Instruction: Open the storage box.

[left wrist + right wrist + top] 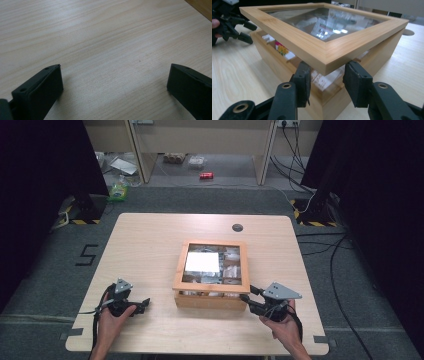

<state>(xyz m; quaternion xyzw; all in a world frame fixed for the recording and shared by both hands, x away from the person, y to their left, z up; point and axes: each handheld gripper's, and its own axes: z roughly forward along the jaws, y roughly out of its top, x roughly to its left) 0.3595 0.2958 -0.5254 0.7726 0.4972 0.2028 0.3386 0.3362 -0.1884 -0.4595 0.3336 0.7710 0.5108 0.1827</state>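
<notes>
At mid-table, a wooden box [211, 292] sits with its glass-paned lid [324, 47] raised at the near right corner. The right gripper [325, 83] straddles that corner from below, jaws not visibly pressing. The left gripper [137, 305] rests wide open to the box's left. No legible writing.

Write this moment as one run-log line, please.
right claw: at raised lid corner | left claw: open, over table | box: partly open

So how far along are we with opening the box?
Done: the glass-paned lid is raised off the wooden box, with sachets visible under its edge. In hand: the right tool straddles the lid's near corner. Left: swinging it fully open. The left tool waits open.
</notes>
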